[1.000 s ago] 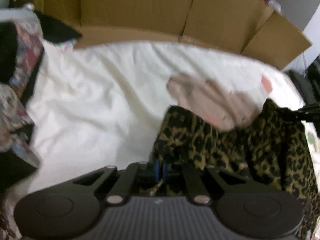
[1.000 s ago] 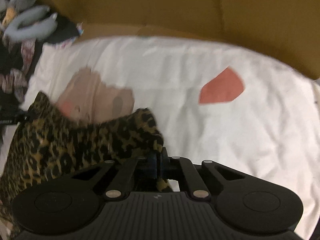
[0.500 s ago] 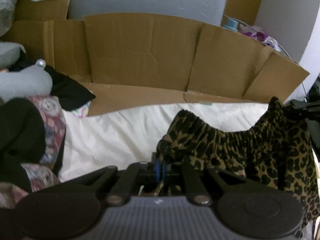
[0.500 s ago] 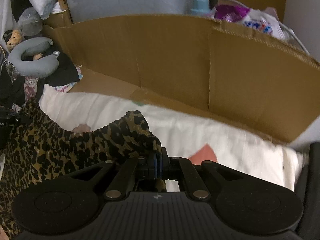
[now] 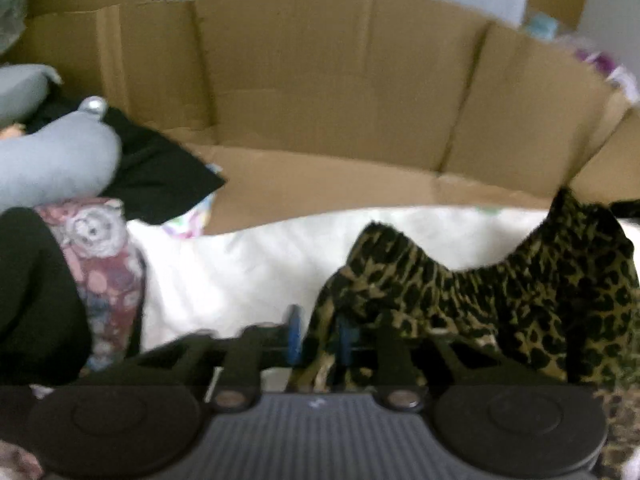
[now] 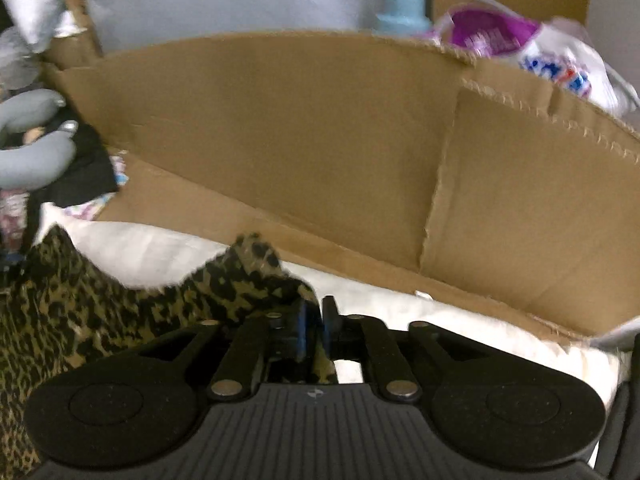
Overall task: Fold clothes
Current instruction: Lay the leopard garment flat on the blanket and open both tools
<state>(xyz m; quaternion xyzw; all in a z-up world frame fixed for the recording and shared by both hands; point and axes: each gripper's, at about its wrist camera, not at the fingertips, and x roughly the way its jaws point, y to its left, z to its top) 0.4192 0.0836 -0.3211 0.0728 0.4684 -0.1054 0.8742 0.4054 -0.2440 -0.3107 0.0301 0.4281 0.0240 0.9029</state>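
Grippers left [image 5: 318,340] and right [image 6: 314,326] pinch garment [image 5: 500,300] corners; left perhaps loosening. Soft, light, floppy; best held at waistband.

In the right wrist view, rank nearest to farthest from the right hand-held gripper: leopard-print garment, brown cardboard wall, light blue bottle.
1. Leopard-print garment: pinched in the right hand-held gripper, trailing left.
2. Brown cardboard wall: standing ahead, beyond the white bedding.
3. Light blue bottle: behind the wall's top edge.
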